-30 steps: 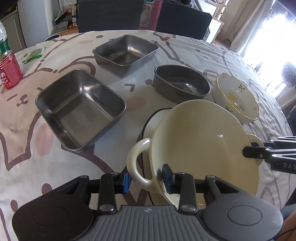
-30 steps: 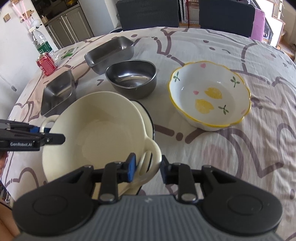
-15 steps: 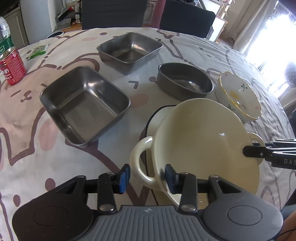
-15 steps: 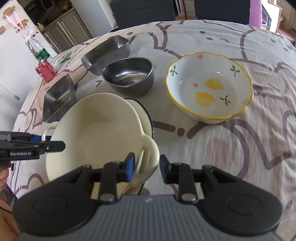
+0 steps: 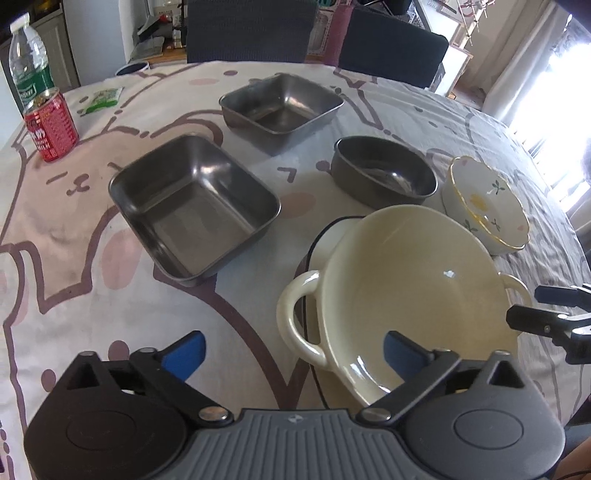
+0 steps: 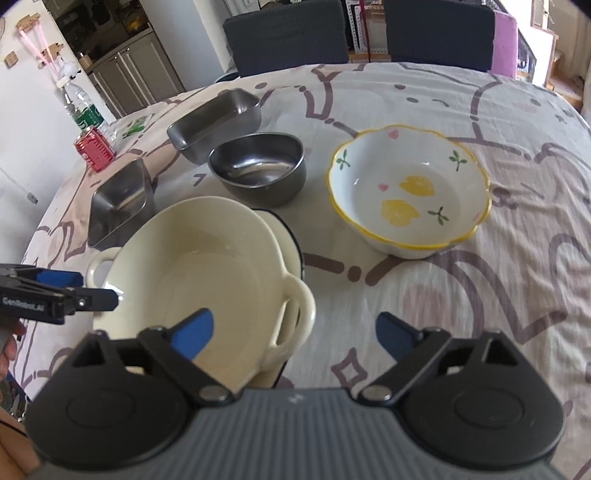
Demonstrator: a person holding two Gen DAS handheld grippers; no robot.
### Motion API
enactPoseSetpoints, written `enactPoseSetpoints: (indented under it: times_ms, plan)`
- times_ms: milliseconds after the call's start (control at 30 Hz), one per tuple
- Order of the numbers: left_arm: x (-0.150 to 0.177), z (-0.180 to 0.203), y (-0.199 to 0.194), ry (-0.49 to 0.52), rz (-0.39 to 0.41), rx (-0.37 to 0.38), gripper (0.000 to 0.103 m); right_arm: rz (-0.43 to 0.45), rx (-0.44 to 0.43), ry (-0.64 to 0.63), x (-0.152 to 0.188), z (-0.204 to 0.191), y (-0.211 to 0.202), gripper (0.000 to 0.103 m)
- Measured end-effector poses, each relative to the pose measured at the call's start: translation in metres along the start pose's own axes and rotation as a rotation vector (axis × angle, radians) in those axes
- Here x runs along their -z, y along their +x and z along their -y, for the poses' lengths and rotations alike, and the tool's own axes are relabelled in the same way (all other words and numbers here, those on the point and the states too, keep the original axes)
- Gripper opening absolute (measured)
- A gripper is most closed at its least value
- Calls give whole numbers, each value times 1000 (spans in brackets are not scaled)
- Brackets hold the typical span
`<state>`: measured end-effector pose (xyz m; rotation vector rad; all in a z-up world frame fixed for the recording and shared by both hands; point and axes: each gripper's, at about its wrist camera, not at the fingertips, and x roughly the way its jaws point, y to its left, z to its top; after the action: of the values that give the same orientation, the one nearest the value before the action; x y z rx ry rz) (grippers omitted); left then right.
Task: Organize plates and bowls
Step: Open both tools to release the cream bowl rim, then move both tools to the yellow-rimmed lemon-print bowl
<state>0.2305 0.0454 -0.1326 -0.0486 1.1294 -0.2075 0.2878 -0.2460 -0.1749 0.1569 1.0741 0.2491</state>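
A cream two-handled bowl [image 5: 413, 288] rests nested in another white bowl with a dark rim [image 5: 325, 240]; it also shows in the right wrist view [image 6: 199, 273]. My left gripper [image 5: 291, 350] is open, its fingers spread either side of the bowl's left handle [image 5: 299, 317]. My right gripper [image 6: 295, 332] is open around the right handle [image 6: 295, 314]. A floral bowl with a yellow rim [image 6: 410, 195] sits to the right. A round steel bowl [image 6: 258, 173] and two square steel trays [image 5: 192, 206] [image 5: 280, 107] stand behind.
A red can [image 5: 51, 125] and a water bottle [image 5: 29, 70] stand at the table's far left edge, with a green packet [image 5: 101, 99] nearby. Two dark chairs [image 6: 288, 33] stand behind the table. The patterned cloth [image 6: 498, 277] covers the table.
Both grippers have opened and let go of the cream bowl's handles. The bowl now rests in the bowl beneath it. Both grippers have drawn back a little.
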Motion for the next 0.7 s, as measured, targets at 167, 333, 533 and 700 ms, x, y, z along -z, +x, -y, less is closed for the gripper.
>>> enactPoseSetpoints:
  times_ms: [167, 333, 533, 700]
  plan:
    - [-3, 11, -10, 12, 55, 13, 103, 64, 0, 22, -2, 10, -14, 103]
    - [-13, 30, -14, 17, 94, 13, 103, 157, 22, 72, -9, 31, -32, 103]
    - [-32, 66, -12, 41, 146, 56, 103, 222, 73, 161, -19, 66, -48, 103]
    - [-48, 100, -8, 67, 192, 99, 103, 244, 153, 207, -24, 94, -53, 103]
